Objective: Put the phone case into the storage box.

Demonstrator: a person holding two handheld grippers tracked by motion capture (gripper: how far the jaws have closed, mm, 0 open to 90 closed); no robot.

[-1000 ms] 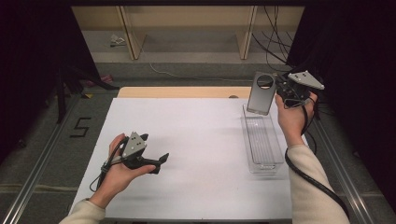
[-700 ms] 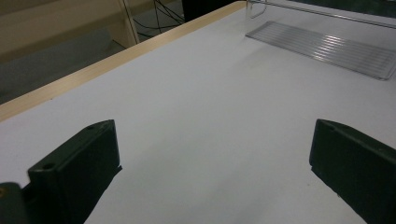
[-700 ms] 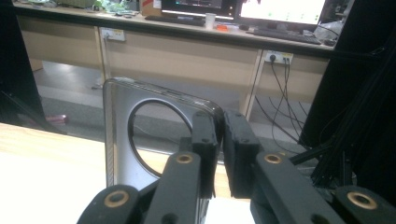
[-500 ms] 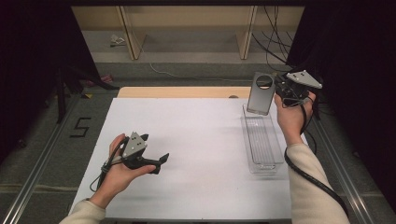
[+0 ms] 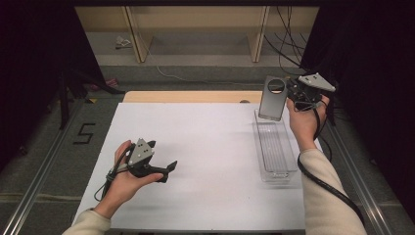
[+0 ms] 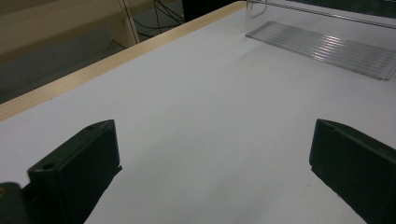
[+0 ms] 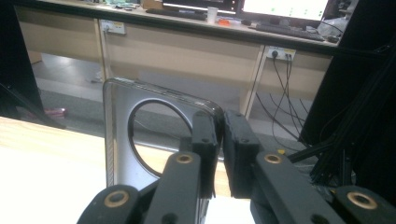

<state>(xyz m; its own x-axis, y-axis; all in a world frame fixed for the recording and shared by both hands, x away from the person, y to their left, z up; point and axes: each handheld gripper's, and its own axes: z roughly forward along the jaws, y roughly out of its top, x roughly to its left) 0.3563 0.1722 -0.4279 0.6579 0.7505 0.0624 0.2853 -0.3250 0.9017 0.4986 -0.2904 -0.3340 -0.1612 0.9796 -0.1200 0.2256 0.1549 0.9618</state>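
High view shows my right gripper point(image 5: 292, 94) raised over the far end of the clear tray point(image 5: 274, 147), its jaws clamped on the edge of a grey phone case point(image 5: 272, 98) (upright, with a round camera cutout near its top), which hangs above the tray at the table's point(image 5: 205, 147) far right. My left gripper point(image 5: 164, 171) rests low near the table's near left, and the left gripper view confirms its jaws stand wide apart with nothing between them.

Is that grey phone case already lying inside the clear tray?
No, the right gripper holds the phone case upright in the air above the far end of the clear tray.
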